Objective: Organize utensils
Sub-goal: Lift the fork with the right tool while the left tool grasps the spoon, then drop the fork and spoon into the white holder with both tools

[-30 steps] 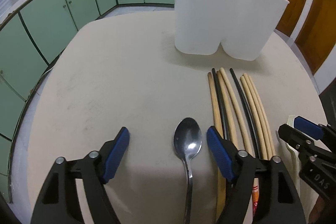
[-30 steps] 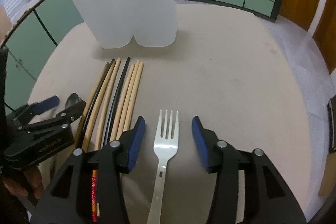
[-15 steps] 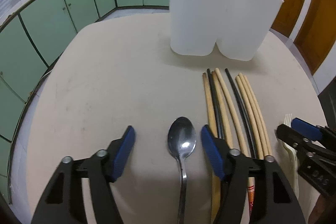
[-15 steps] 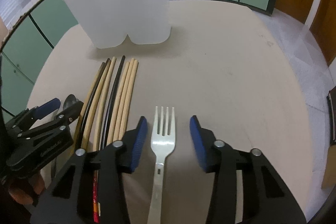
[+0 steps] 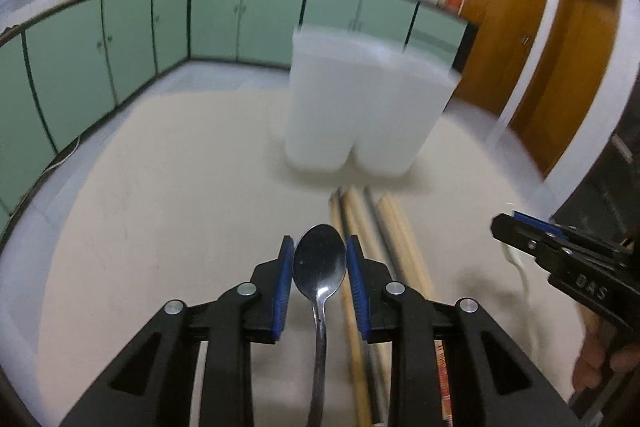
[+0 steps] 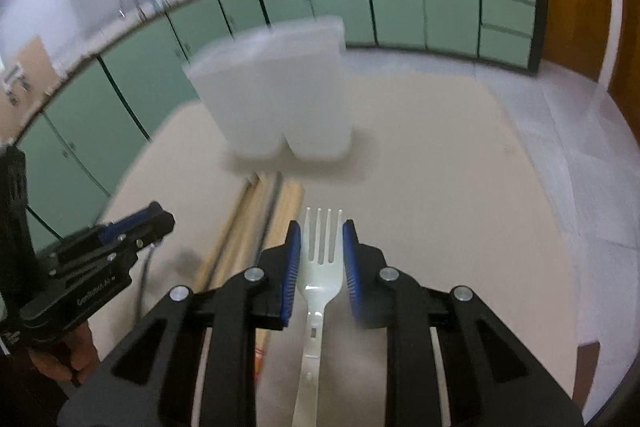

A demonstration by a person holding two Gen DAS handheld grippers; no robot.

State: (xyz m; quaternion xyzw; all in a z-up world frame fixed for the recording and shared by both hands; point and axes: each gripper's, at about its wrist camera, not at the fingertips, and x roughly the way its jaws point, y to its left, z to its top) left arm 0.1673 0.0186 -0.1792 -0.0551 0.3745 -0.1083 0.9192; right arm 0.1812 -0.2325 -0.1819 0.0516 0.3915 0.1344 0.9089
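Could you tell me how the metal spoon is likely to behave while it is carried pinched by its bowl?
The spoon looks rigid, so it should not flex. Its polished bowl may slip between the left gripper pads, and the long handle could make it pivot.

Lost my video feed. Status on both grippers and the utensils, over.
Left gripper shut on spoon. Right gripper shut on fork. White holder ahead, chopsticks on table between, path unobstructed.

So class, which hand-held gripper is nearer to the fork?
Right. The right hand-held gripper is shut on the fork; the left hand-held gripper sits beyond the chopsticks, shut on the spoon.
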